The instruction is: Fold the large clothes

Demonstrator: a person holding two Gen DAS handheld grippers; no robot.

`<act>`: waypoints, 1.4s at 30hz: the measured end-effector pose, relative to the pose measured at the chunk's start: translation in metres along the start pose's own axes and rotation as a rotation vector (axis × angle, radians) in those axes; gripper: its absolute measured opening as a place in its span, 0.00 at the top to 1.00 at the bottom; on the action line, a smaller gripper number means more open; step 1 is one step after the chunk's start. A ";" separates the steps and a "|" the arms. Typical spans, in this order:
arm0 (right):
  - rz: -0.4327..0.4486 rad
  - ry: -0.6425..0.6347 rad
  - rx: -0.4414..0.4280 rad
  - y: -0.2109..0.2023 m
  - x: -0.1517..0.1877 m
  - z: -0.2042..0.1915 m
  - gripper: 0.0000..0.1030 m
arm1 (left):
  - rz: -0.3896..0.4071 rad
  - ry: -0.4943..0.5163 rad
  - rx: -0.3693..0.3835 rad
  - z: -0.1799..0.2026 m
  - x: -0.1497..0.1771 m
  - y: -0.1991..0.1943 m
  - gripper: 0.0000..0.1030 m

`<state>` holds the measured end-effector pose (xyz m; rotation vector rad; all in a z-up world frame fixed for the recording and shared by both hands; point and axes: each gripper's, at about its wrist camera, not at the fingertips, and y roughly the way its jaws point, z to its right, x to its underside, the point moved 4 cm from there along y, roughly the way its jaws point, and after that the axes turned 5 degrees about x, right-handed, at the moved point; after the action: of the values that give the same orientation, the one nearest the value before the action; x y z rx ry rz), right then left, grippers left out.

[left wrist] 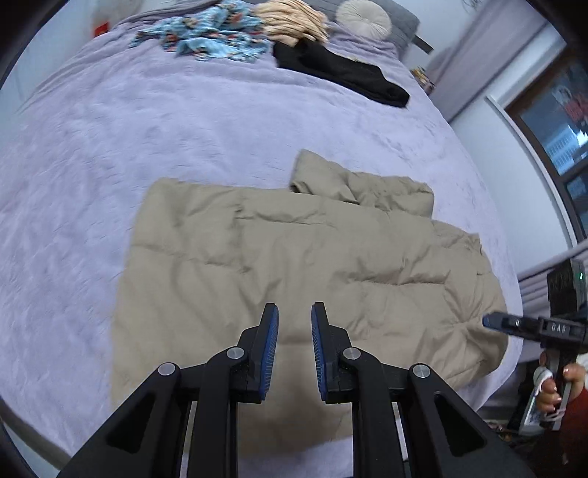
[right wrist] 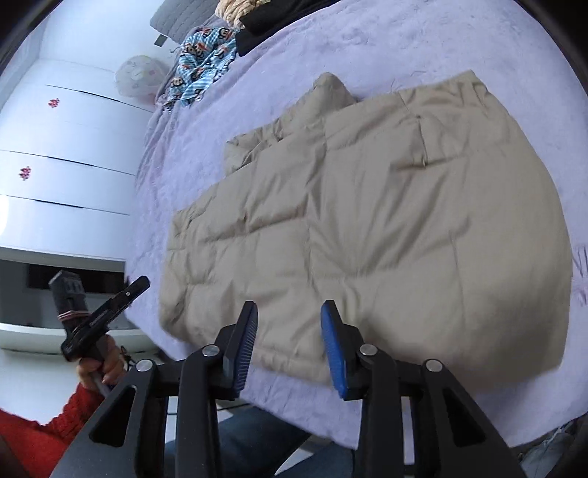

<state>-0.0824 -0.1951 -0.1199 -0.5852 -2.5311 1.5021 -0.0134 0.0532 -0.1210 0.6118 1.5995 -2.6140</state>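
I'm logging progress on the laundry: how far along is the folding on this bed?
The beige padded jacket already lies flattened in a rough rectangle, one sleeve tucked across. Nothing is in hand: the left claw and right claw are both open above it. Left: final folds, plus the black garment and blue patterned garment.

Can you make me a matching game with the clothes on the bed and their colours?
Things:
1. puffy jacket
2. monkey pyjamas
3. trousers
4. blanket

Colours:
A. black
B. purple
C. beige
D. blue with a pattern

Pairs: 1-C, 2-D, 3-A, 4-B

The puffy jacket lies spread out near the edge of the bed. The others sit in a pile at the far end.
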 end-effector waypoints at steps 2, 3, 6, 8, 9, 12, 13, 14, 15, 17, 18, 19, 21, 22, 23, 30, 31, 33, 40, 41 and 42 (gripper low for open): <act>0.026 -0.032 0.076 0.027 -0.028 -0.010 0.68 | -0.016 0.051 -0.028 0.017 -0.016 0.041 0.82; 0.040 -0.057 0.115 0.036 -0.039 -0.012 0.68 | -0.016 0.055 -0.041 0.021 -0.023 0.057 0.82; 0.069 -0.085 0.224 0.061 -0.055 -0.006 0.71 | -0.015 0.026 -0.091 0.016 -0.045 0.101 0.82; 0.081 -0.030 0.249 0.073 -0.074 0.005 0.72 | -0.027 -0.024 -0.092 0.004 -0.057 0.122 0.82; 0.083 0.003 0.247 0.078 -0.078 0.020 0.75 | -0.036 -0.041 -0.082 0.001 -0.060 0.132 0.82; 0.070 0.058 0.245 0.098 -0.090 0.033 0.82 | -0.067 -0.054 -0.049 -0.006 -0.069 0.143 0.82; 0.060 0.075 0.241 0.101 -0.093 0.036 0.82 | -0.078 -0.047 -0.044 -0.007 -0.070 0.143 0.82; 0.053 0.092 0.235 0.101 -0.095 0.037 0.82 | -0.088 -0.044 -0.039 -0.008 -0.071 0.141 0.82; 0.049 0.103 0.232 0.101 -0.097 0.036 0.82 | -0.092 -0.048 -0.039 -0.009 -0.072 0.139 0.82; 0.050 0.115 0.236 0.097 -0.100 0.036 0.82 | -0.083 -0.051 -0.067 -0.013 -0.072 0.129 0.82; 0.063 0.114 0.250 0.089 -0.099 0.038 0.82 | -0.078 -0.055 -0.083 -0.017 -0.071 0.122 0.82; 0.077 0.117 0.269 0.082 -0.099 0.040 0.82 | -0.073 -0.062 -0.093 -0.021 -0.069 0.114 0.82; 0.096 0.148 0.287 0.065 -0.093 0.050 0.80 | -0.064 -0.082 -0.116 -0.031 -0.064 0.099 0.82; 0.100 0.172 0.287 0.057 -0.090 0.055 0.80 | -0.059 -0.090 -0.133 -0.036 -0.060 0.089 0.82; 0.104 0.190 0.288 0.049 -0.086 0.060 0.79 | -0.057 -0.094 -0.151 -0.039 -0.055 0.080 0.82; 0.102 0.078 0.338 -0.002 -0.040 0.044 0.52 | -0.090 -0.066 -0.258 -0.028 -0.018 0.033 0.82; 0.104 0.074 0.330 -0.007 -0.032 0.039 0.52 | -0.095 -0.067 -0.254 -0.023 -0.012 0.030 0.82; 0.090 0.082 0.304 -0.012 -0.018 0.034 0.52 | -0.101 -0.074 -0.242 -0.014 -0.002 0.020 0.81; 0.057 0.120 0.219 -0.018 0.025 0.022 0.40 | -0.049 -0.085 -0.256 0.013 0.020 -0.008 0.29; 0.051 0.115 0.215 -0.018 0.030 0.021 0.40 | -0.037 -0.096 -0.267 0.014 0.024 -0.013 0.04; 0.045 0.108 0.213 -0.018 0.034 0.021 0.40 | 0.001 -0.101 -0.286 0.016 0.026 -0.020 0.01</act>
<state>-0.1241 -0.2059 -0.1173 -0.6747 -2.2558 1.6786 -0.0468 0.0543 -0.1061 0.4555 1.8875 -2.3092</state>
